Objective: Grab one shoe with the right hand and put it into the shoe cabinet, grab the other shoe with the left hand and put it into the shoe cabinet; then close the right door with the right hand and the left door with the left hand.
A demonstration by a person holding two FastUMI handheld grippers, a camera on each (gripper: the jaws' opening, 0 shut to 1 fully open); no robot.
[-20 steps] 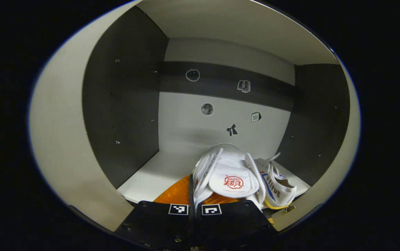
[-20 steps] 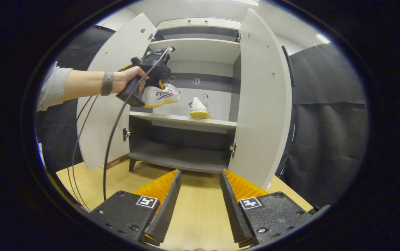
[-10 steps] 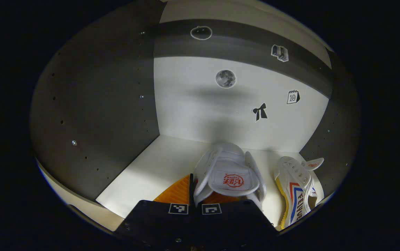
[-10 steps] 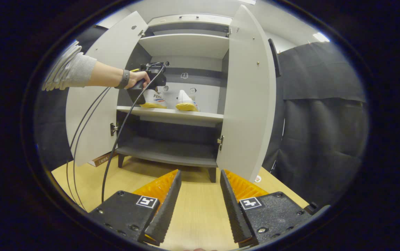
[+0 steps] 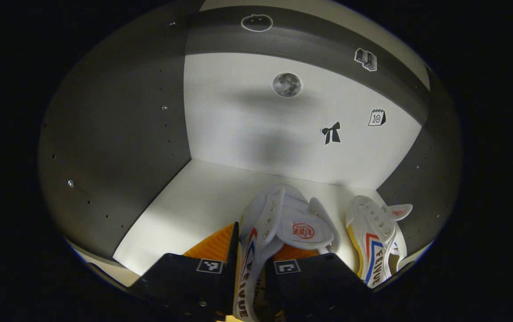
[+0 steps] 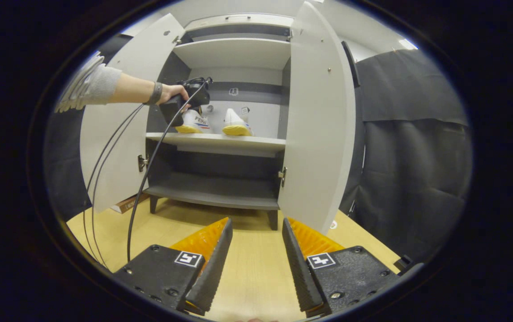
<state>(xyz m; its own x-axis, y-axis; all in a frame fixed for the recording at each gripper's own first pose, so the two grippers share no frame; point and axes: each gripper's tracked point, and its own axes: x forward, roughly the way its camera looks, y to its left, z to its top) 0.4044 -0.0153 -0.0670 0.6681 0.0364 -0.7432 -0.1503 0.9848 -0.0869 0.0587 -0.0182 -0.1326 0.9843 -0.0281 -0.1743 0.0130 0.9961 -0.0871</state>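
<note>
Two white canvas shoes stand on the shoe cabinet's middle shelf [image 5: 180, 214]. One shoe [image 5: 292, 223] lies between the fingers of my left gripper [image 5: 256, 250], whose jaws have parted around its side wall; it rests on the shelf. The other shoe [image 5: 375, 232] stands just right of it, by the cabinet's right wall. In the right gripper view both the left shoe [image 6: 194, 123] and the right shoe [image 6: 235, 124] sit on the shelf [image 6: 220, 141], with a hand holding the left gripper [image 6: 189, 96] above the left one. My right gripper [image 6: 253, 250] hangs open and empty over the wooden table [image 6: 252, 277].
Both cabinet doors stand open: the left door [image 6: 117, 134] and the right door [image 6: 317, 116]. Black cables [image 6: 144, 170] hang from the left gripper down to the table. A low shelf [image 6: 211, 194] is below. A small box [image 6: 124, 205] lies by the cabinet's left foot.
My left gripper went deeper into the cabinet and lowered its shoe onto the shelf beside the other one, and its fingers have spread apart. The right gripper drew back slightly, still open.
</note>
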